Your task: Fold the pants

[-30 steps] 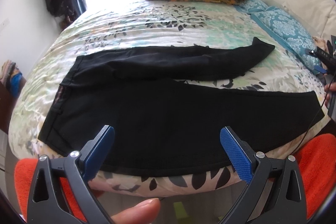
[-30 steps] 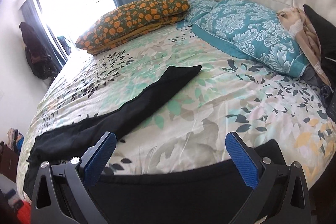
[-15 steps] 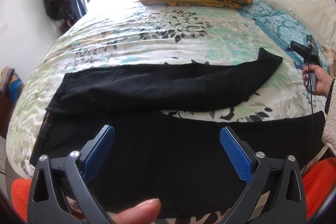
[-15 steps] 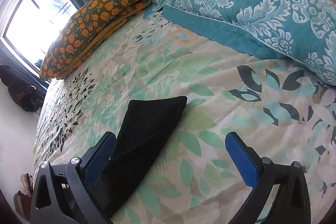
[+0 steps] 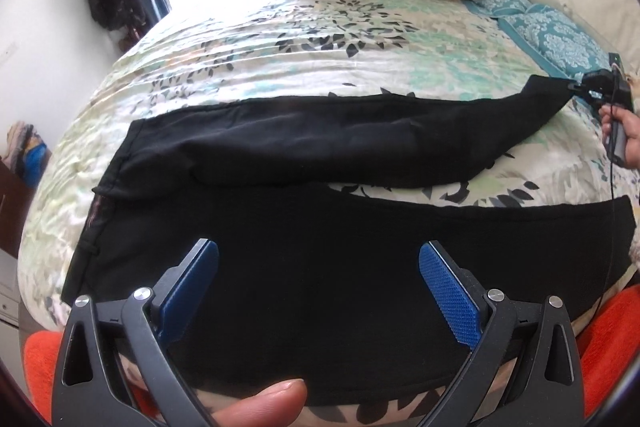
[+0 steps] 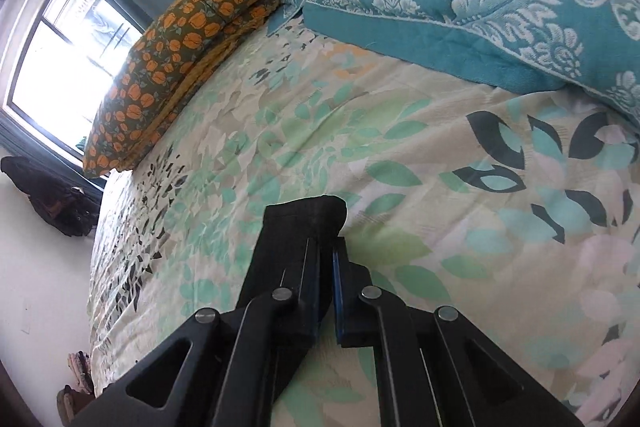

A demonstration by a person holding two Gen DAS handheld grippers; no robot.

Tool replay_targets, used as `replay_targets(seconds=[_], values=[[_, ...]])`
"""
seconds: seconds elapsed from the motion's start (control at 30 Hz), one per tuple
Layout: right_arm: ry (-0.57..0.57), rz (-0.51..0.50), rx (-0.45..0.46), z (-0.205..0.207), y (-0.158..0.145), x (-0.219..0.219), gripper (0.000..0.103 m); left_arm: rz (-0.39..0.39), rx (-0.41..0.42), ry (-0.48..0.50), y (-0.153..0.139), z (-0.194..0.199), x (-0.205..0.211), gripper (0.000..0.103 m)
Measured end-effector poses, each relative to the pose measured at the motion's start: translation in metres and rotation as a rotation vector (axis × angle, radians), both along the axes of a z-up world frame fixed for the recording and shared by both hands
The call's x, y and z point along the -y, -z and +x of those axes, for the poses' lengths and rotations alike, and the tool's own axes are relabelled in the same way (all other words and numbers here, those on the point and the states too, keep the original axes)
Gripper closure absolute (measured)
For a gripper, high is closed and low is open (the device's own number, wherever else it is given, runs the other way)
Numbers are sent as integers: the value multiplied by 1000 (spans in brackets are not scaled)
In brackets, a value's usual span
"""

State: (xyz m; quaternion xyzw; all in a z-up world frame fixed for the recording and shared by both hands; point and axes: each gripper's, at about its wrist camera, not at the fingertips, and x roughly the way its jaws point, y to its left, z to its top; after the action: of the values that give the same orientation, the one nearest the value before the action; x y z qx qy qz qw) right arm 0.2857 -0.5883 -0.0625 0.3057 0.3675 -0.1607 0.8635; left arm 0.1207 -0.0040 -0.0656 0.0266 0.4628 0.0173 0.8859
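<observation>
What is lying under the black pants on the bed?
The black pants lie spread on the floral bedspread, whose leaf pattern shows between the two legs. What the fabric itself covers cannot be seen.

The right gripper (image 6: 334, 267) pinches the black pants (image 6: 304, 223) hem (jaws closed) above the floral bedspread (image 6: 400, 155).

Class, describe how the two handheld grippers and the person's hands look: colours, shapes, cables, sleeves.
Both the left gripper and right gripper have black, triangular cut-out fingers with silver pivot bolts and blue textured pads. A thin black cable hangs from the right one. The holding hand is bare; no sleeve is clearly visible.
</observation>
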Motion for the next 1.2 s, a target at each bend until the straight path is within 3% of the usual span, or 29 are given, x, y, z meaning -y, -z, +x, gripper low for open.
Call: replay_targets(seconds=[0.17, 0.27, 0.4, 0.5, 0.57, 0.6, 0.63, 0.67, 0.7, 0.8, 0.9, 1.0, 1.07, 1.2], values=[[36, 50, 106, -115, -55, -39, 97, -38, 11, 6, -1, -14, -11, 2], [59, 81, 131, -157, -77, -67, 97, -50, 7, 4, 1, -21, -16, 2], [216, 191, 207, -149, -98, -69, 97, -74, -1, -14, -1, -24, -21, 2], [284, 299, 323, -91, -103, -53, 97, -76, 17, -30, -10, -16, -24, 2], [265, 322, 320, -40, -100, -40, 89, -48, 53, -38, -17, -1, -27, 2], [241, 268, 280, -20, -100, -37, 77, -16, 72, -41, -19, 11, -30, 2], [225, 183, 239, -7, -101, -40, 50, 16, 85, -41, -19, 26, -34, 2], [196, 108, 194, 1, -101, -44, 35, 42, 86, -38, -16, 43, -39, 2], [159, 49, 159, 3, -98, -49, 17, 55, 74, -30, -12, 62, -45, 2], [19, -36, 88, -17, -76, -71, 16, 95, -2, -3, 10, 130, -62, 2], [-95, -117, 12, -63, -36, -100, 15, 82, -151, 38, 42, 204, -73, 2], [-171, -164, -40, -112, 8, -127, 15, 22, -246, 192, 68, 255, -64, 3], [-162, -155, -62, -142, 34, -137, 15, 106, -273, 321, 83, 273, -42, 3], [-118, -22, -69, -154, 52, -132, 15, 402, -226, 569, 111, 284, -2, 3]])
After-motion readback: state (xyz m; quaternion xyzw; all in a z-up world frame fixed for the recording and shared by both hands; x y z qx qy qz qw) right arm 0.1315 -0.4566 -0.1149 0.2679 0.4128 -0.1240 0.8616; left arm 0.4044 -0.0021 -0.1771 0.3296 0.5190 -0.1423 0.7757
